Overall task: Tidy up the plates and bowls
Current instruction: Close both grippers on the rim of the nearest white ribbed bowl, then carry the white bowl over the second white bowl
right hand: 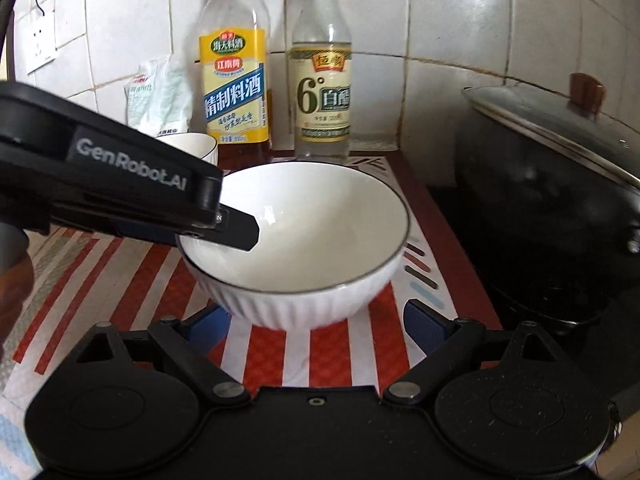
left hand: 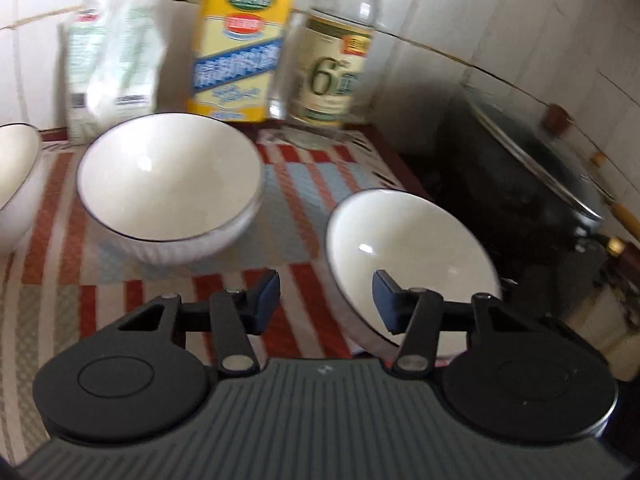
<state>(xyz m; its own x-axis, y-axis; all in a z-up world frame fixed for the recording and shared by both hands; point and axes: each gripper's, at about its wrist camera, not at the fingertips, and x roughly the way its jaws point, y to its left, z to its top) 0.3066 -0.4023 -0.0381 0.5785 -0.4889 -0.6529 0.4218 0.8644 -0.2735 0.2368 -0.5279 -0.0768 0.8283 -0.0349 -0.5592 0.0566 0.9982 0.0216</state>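
straddling the near bowl rim just in front of the vinegar bottle, left gripper spread; right gripper spread, idle; next calls for pinching, then stacking into the middle bowl

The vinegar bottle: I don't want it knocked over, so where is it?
In the right wrist view the vinegar bottle stands upright against the tiled wall, right of the cooking wine bottle, behind the ribbed bowl and left of the black wok.
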